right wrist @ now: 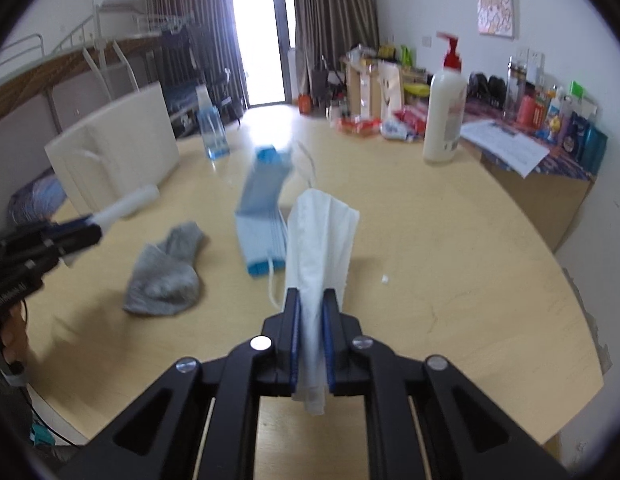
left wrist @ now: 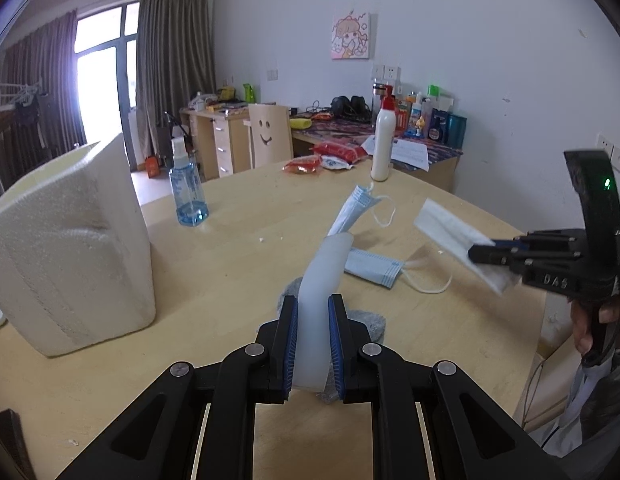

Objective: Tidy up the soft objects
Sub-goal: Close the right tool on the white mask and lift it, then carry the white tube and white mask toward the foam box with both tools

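The white face mask (right wrist: 322, 232) is clamped between the blue pads of the right claw (right wrist: 312, 340), held up off the tabletop (right wrist: 450, 248) with its folded body standing above the fingers and a short tail hanging below them. Seen from the left wrist camera, that same mask (left wrist: 450, 236) juts out leftward from the right claw (left wrist: 486, 254), which is held level in the air at the right side, the person's hand (left wrist: 590, 320) gripping its handle below.

The left claw (left wrist: 314, 344) is closed on a pale, translucent white soft strip (left wrist: 322, 292), which rises from between the pads and bends up and slightly right. From the right wrist camera this left claw (right wrist: 83, 236) reaches in from the left edge, pointing right and a little upward, the strip (right wrist: 125, 204) sticking out past its tips.

On the tabletop between the two claws lies a blue face mask (right wrist: 261, 216), partly folded with one end raised, ear loops trailing. A grey sock (right wrist: 165, 272) lies crumpled to its left, beneath the left claw. A white foam box (left wrist: 69, 248) stands at the left, a blue spray bottle (left wrist: 187, 188) beyond it, and a white pump bottle (left wrist: 384, 140) with red snack packets (left wrist: 322, 158) at the far edge.
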Motion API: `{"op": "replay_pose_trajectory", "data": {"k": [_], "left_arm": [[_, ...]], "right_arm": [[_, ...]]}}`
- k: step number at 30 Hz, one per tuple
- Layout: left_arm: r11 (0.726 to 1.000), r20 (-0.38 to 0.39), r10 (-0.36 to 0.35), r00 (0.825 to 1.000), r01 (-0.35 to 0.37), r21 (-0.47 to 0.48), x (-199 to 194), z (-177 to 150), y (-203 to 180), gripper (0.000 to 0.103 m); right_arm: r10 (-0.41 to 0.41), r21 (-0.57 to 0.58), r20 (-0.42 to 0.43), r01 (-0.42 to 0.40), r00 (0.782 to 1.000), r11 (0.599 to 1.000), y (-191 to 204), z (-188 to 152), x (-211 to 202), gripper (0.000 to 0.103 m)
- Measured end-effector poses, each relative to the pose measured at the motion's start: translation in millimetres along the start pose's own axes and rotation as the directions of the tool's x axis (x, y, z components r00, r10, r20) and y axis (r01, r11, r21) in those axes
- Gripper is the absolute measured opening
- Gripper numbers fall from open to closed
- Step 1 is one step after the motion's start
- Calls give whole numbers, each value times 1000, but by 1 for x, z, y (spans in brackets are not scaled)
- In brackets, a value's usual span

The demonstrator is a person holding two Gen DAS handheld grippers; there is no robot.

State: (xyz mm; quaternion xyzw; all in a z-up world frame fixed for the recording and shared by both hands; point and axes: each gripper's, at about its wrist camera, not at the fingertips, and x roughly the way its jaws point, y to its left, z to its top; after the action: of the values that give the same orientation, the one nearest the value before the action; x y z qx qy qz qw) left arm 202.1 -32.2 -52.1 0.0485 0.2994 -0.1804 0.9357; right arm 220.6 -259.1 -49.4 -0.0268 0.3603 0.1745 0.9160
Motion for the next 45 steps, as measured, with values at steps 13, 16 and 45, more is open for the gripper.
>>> {"op": "replay_pose_trajectory", "data": {"k": [13,16,45], "left_arm": [[999,75,46,996,-46,-3,-38,5,-4,16],[998,94,62,994,-61,-18,-45,5,-4,16],[832,180,518,836,-445,-330,-166,-42,77,16]], "right_arm": [[54,6,123,-55,991,998,12,18,-33,13],[69,-3,140,-70,988,998,19,19,-35,13],[469,-268,182,-416,864,869,178,51,-29,13]]}}
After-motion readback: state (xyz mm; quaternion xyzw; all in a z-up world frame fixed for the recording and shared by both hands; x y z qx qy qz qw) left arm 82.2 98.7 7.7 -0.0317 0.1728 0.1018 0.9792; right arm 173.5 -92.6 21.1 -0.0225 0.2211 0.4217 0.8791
